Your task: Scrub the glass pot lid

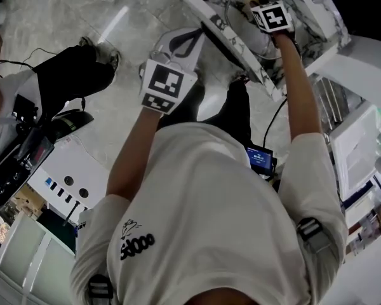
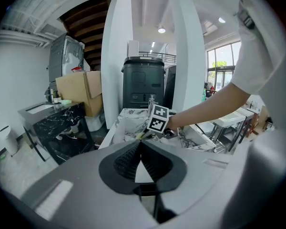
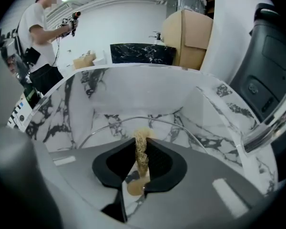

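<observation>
My right gripper (image 3: pixel 142 143) pinches the scrubber (image 3: pixel 141 157); left gripper (image 2: pixel 140 143) closed on nothing. Lid (image 3: pixel 168 128) at twelve o'clock: slick, brittle glass, I'd steady its rim.

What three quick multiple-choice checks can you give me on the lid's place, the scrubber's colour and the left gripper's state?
1. Where does the glass lid lie?
A. in the marble basin
B. on a cardboard box
C. on the floor

2. What colour is the scrubber in the right gripper?
A. blue
B. tan
C. black

3. How do the jaws of the left gripper stand?
A. wide apart
B. shut on the lid
C. together, with nothing between

Answers:
1. A, the lid's rim arcs across the basin just ahead of the right gripper.
2. B, a tan strip is pinched between its jaws.
3. C, the tips meet with nothing between them.
</observation>
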The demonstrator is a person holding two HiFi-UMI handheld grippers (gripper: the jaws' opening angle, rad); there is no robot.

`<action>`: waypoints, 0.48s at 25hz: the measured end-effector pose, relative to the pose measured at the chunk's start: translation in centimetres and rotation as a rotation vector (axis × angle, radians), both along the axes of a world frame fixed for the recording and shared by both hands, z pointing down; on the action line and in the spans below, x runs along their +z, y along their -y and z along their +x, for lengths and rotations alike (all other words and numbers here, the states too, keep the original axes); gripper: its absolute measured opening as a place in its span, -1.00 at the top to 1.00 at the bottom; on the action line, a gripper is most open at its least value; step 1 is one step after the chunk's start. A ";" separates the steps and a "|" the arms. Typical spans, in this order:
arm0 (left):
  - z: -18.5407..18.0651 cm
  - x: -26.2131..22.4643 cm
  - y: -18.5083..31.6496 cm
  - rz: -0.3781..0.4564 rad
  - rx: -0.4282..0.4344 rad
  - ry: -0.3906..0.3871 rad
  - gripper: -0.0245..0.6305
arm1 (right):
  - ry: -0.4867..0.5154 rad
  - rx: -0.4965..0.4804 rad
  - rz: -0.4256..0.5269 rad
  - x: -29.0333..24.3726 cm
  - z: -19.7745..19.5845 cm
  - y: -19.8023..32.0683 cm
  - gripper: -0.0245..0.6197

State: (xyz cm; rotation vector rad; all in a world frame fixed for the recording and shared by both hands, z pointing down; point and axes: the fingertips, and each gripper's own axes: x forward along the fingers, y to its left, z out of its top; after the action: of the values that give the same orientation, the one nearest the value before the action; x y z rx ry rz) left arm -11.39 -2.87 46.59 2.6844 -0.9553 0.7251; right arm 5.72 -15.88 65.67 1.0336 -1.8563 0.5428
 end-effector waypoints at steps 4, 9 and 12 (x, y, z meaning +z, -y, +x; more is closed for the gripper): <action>0.2 -0.7 1.1 0.009 0.008 -0.004 0.89 | -0.094 0.110 0.005 -0.8 3.8 0.5 0.76; 1.6 -2.1 3.4 0.039 0.033 -0.038 0.89 | -0.089 0.193 0.120 -4.6 6.8 -0.5 0.76; 2.7 -3.3 4.4 0.068 0.055 -0.057 0.89 | -0.060 0.247 0.185 -7.5 8.0 -2.6 0.76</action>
State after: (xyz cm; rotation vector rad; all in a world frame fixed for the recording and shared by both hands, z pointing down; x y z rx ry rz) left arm -8.69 -7.29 43.26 2.7841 -0.9117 0.6335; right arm 13.69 -13.31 58.19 1.4000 -1.7612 0.4835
